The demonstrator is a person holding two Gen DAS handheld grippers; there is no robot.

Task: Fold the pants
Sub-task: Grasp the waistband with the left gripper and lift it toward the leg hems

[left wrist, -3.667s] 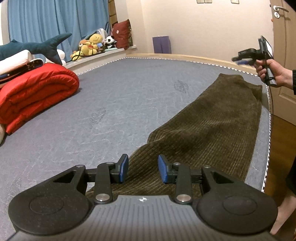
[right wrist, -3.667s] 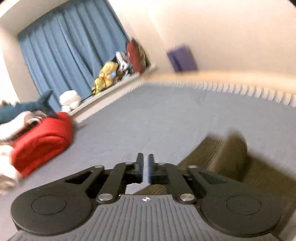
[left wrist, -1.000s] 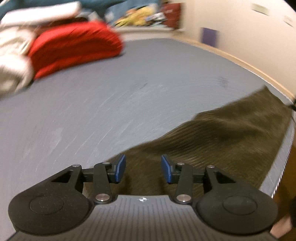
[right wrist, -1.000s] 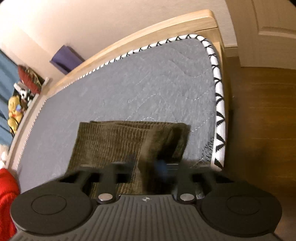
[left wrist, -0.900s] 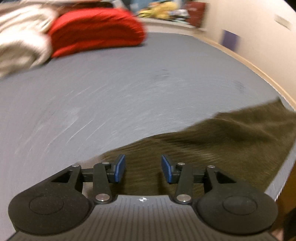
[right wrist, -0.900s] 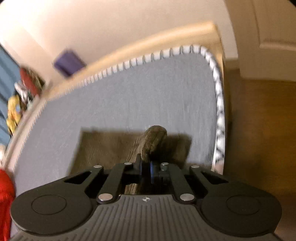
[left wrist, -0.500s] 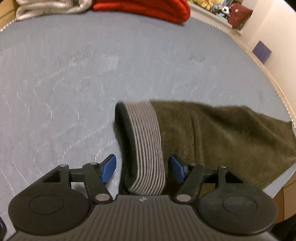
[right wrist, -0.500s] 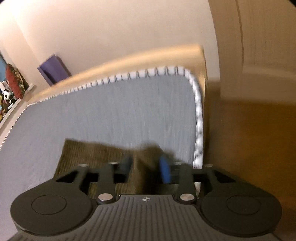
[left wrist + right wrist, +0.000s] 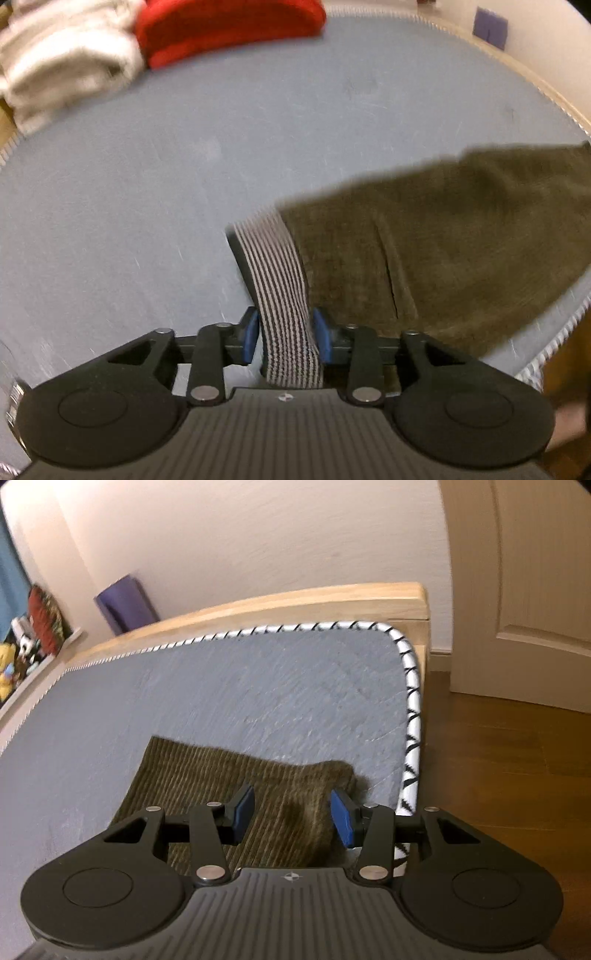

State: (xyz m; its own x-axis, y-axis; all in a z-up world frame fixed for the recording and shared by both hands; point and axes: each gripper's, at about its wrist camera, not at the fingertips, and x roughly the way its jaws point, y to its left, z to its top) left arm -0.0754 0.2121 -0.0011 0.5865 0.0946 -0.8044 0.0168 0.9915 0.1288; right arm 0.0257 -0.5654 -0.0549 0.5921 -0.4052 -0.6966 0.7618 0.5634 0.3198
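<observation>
Olive-brown corduroy pants [image 9: 443,240] lie along the edge of the grey mattress [image 9: 147,184]. Their grey-and-black striped waistband [image 9: 280,280] runs between the blue pads of my left gripper [image 9: 286,336]. Its jaws are closing, and the band still looks flat and unpinched, with a sliver of gap at the left pad. In the right wrist view the leg end of the pants [image 9: 207,775] rests on the mattress [image 9: 258,683] near its corner. My right gripper [image 9: 291,814] hangs open just above that end, with nothing pinched.
A red duvet [image 9: 229,26] and a white blanket [image 9: 62,66] are piled at the far side of the bed. The wooden bed frame [image 9: 295,602], a purple box [image 9: 125,603], a door [image 9: 517,590] and wood floor [image 9: 498,757] lie beyond the mattress corner.
My right gripper was shut on the raised leg end and has opened; the cloth now lies flat. The left gripper came over the striped waistband and its jaws narrowed around it.
</observation>
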